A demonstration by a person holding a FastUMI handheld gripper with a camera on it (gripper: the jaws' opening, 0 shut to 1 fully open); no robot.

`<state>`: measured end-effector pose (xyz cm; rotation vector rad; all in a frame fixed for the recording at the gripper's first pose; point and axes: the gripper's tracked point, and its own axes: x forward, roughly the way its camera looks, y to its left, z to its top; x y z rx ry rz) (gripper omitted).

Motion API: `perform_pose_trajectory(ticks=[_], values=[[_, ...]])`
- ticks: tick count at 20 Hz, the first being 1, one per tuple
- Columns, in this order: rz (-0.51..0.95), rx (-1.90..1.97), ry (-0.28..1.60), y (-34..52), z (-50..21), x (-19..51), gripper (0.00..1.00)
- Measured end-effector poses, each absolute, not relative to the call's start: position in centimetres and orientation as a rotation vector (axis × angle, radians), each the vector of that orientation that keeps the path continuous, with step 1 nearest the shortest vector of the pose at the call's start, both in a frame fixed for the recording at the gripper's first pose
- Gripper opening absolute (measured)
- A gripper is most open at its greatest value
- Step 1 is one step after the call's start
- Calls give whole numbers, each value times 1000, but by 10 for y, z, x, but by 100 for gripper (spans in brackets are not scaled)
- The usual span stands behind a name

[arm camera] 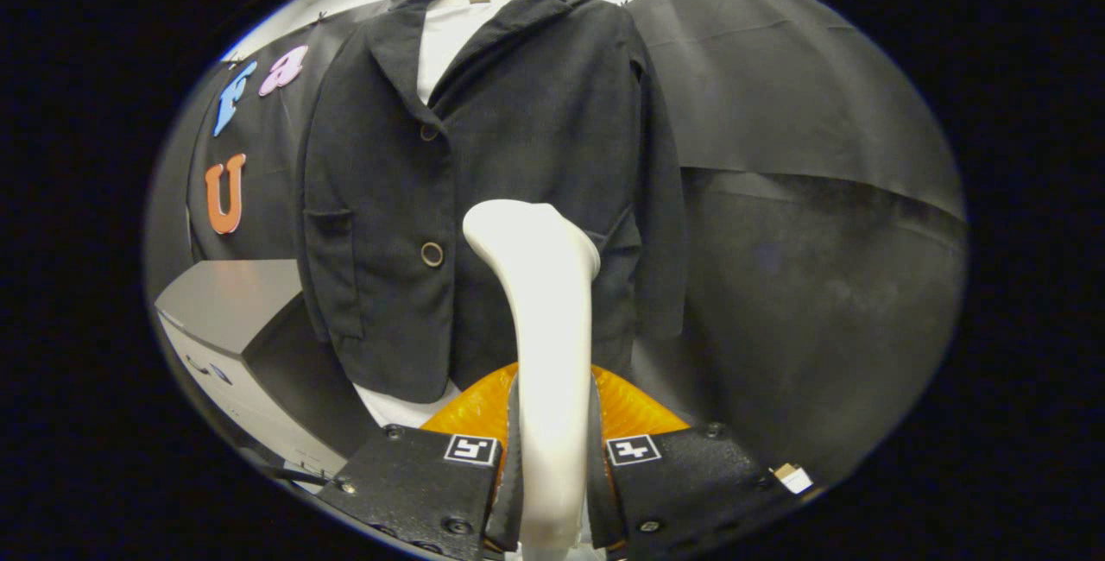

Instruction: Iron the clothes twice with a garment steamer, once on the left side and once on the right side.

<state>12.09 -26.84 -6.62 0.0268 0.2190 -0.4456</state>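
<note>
Both gripper (552,466) fingers clamp white steamer (544,302) before dark jacket (483,181).

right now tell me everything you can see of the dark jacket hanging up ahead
The dark woven jacket hangs upright on a hanger in front of the booth's black cloth wall, over a white shirt that shows at the collar and below the hem. It has notched lapels, two round buttons, both fastened, and pockets at each side. The gripper is shut on the white plastic steamer handle, whose head sits in front of the jacket's lower front; contact cannot be told.
</note>
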Motion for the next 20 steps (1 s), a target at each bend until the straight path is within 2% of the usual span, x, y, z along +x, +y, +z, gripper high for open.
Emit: perform_pose_trajectory(ticks=[20], values=[[-455, -3, 458, -268, -197, 120, 33]])
